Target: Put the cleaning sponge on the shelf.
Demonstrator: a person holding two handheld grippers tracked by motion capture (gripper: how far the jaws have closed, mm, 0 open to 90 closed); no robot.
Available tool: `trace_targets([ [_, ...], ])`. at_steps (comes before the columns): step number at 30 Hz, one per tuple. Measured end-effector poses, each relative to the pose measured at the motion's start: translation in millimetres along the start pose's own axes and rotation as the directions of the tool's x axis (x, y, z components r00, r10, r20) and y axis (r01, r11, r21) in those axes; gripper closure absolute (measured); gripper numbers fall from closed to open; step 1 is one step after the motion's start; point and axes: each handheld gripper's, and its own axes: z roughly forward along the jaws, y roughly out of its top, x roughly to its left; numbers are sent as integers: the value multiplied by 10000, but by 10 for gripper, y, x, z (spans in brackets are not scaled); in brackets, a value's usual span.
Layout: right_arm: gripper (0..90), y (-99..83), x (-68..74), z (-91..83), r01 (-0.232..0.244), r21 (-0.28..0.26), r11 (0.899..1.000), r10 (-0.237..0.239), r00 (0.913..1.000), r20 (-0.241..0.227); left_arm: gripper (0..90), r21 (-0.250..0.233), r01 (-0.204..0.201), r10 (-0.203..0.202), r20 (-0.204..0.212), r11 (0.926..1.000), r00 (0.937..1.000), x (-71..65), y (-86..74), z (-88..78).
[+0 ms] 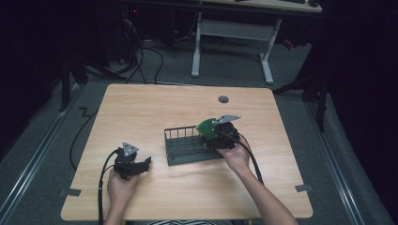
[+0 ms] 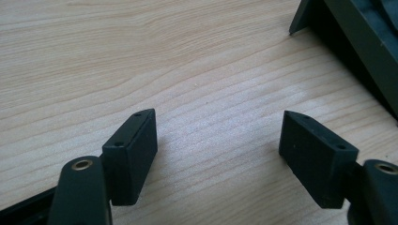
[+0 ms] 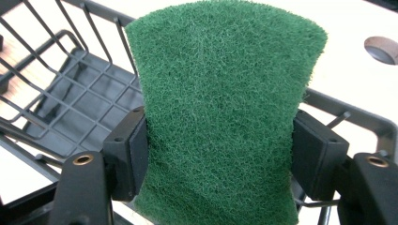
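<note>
The right gripper is squeezing a green scouring pad between its two black jaws — the pads are pressing in on both edges, pinching the pad narrower at the waist. In the right gripper view the pad is filling the centre of the frame and standing upright, with a dark wire rack showing behind it at the left and along the right edge. In the high view, the right gripper is sitting just right of centre, holding the scouring pad over the right end of the rack, which is resting on a pale wooden table.

The step in hand looks to be placing the pad into the rack. The next move probably calls for lowering the pad between the wires until it is resting on the rack's floor, then spreading the jaws to let go — keeping it clear of the rim on the way down.

The left gripper is standing wide apart with nothing between its jaws, only bare table beneath. In the high view it is lying at lower left, well apart from the rack.

Counting: two grippers, one scouring pad, one rack, one table. A round dark hole is showing in the tabletop above centre, and a second desk is standing at the top of the frame.
</note>
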Motion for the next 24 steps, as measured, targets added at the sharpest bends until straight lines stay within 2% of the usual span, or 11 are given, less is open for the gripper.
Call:
trace_targets([
  [7, 305, -2, -4, 2, -20, 52, 10000, 20, 10000, -63, 287, -2, 4, -4, 6, 10000, 10000, 1, 0, 0],
  [13, 295, -12, -36, -13, -105, -31, 9999, 104, 9995, -312, 286, -4, 15, -15, 27, 10000, 10000, 3, 0, -1],
  [19, 223, -11, -39, -13, -132, 37, 9999, 133, 9991, -396, 286, -4, 19, -19, 34, 10000, 10000, 4, 0, -1],
  [24, 210, -9, -45, -46, -155, -7, 9999, 154, 9994, -314, 286, -7, 20, -20, 33, 10000, 10000, 4, 0, -1],
])
